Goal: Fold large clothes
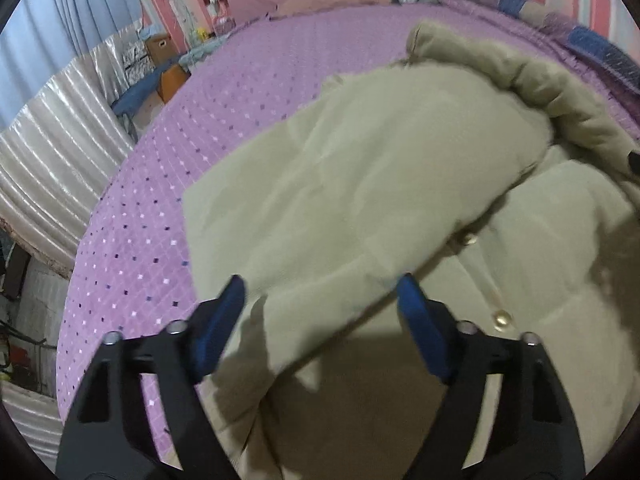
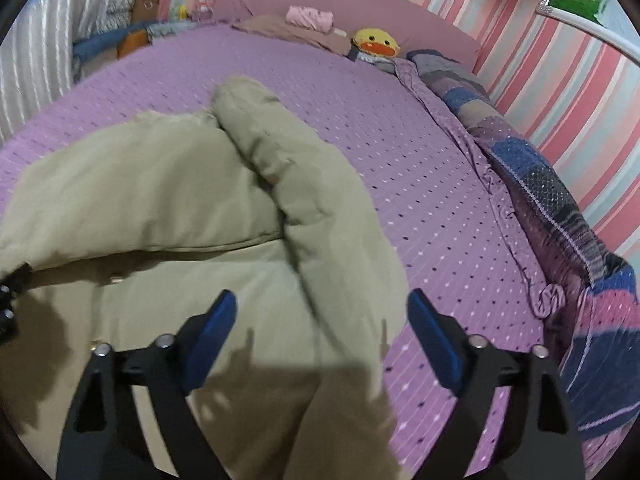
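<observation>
A large padded khaki coat (image 1: 360,184) with brass snaps lies on the purple bed cover (image 1: 224,92); its left side is folded over the front. My left gripper (image 1: 320,292) is open and empty just above the folded flap's near edge. In the right wrist view the coat (image 2: 152,208) lies with a sleeve (image 2: 304,184) folded along its right side. My right gripper (image 2: 320,304) is open and empty, above the sleeve's lower part. Part of the left gripper (image 2: 10,300) shows at the left edge.
A patchwork quilt (image 2: 552,184) is bunched along the bed's right side by the striped wall. A yellow duck toy (image 2: 376,42), pink cloth (image 2: 310,18) and a brown pillow lie at the headboard. Silver curtains (image 1: 52,148) and boxes stand beyond the bed's left edge.
</observation>
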Tool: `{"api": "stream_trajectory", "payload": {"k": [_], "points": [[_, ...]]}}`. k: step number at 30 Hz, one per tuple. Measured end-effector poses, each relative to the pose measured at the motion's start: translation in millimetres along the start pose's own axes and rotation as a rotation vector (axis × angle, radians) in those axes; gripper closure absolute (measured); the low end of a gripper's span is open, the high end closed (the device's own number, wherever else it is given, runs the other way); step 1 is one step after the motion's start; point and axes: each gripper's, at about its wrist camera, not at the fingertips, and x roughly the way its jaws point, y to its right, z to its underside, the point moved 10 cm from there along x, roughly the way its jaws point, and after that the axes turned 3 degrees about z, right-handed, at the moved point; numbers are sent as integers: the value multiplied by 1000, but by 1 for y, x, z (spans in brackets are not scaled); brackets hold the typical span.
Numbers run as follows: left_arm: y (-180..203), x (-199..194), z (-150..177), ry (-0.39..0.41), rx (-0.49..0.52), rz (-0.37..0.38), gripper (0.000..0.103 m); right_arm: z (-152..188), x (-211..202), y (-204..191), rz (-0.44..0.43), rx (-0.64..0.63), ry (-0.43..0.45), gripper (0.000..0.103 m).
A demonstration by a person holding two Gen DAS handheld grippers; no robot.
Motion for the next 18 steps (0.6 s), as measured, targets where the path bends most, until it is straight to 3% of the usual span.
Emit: {"api": "stream_trajectory", "payload": {"k": [5,7,8,9,14,18], "points": [[-6,20,-18,-11,-22,-47,36,-13,43,6,52,-41,-55,40],[-8,29,-25,-24,-19,-62,47,-15,58,9,40,-41,-88,64],[-8,33,-27,-36,-22,-56,56,-15,62,11,16,-24,-102,81],[-9,37,-27,-44,-28,-48,59,-16,62,19,8,7,-103,89],[-33,28,-30,-39,-112,-6,80,-11,46,76,17,216,-64,97],[-74,8,-28,-6,-157,-54,85,22,39,139,46,405,-76,98]]}}
